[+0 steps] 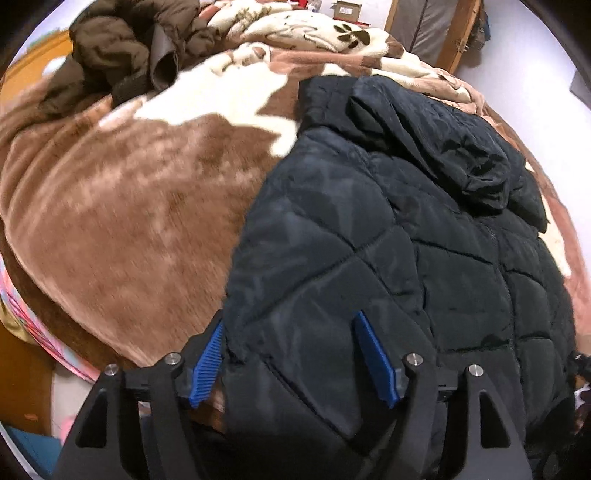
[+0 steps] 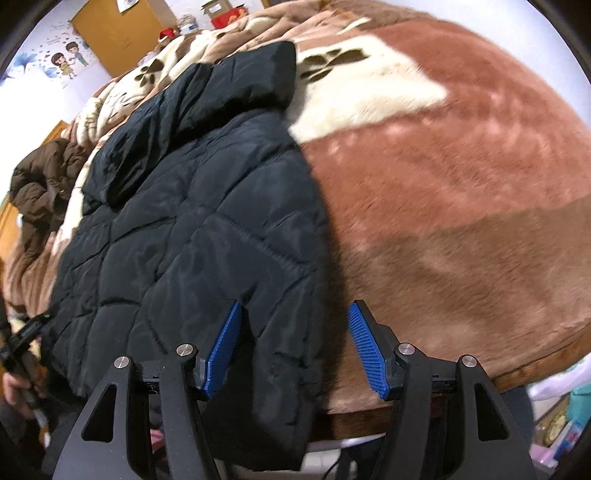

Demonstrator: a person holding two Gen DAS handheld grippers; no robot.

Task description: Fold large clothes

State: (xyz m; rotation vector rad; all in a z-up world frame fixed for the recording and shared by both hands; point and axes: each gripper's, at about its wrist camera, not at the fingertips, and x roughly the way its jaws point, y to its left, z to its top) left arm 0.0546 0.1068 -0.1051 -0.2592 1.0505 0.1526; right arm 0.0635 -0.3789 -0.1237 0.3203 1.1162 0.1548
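Note:
A black quilted hooded jacket (image 1: 388,229) lies front-up on a bed, hood towards the far end; it also shows in the right wrist view (image 2: 192,206). My left gripper (image 1: 295,354) is open, its blue pads either side of the jacket's near left hem corner. My right gripper (image 2: 295,347) is open, its blue pads either side of the near right hem corner, which hangs over the bed's front edge. Neither pair of pads presses the fabric.
A brown and white plush blanket (image 1: 129,206) covers the bed (image 2: 443,206). A brown puffy jacket (image 1: 125,48) lies crumpled at the far left corner. A wooden door (image 2: 118,33) and boxes stand beyond the bed. Clutter lies on the floor at the right (image 2: 554,424).

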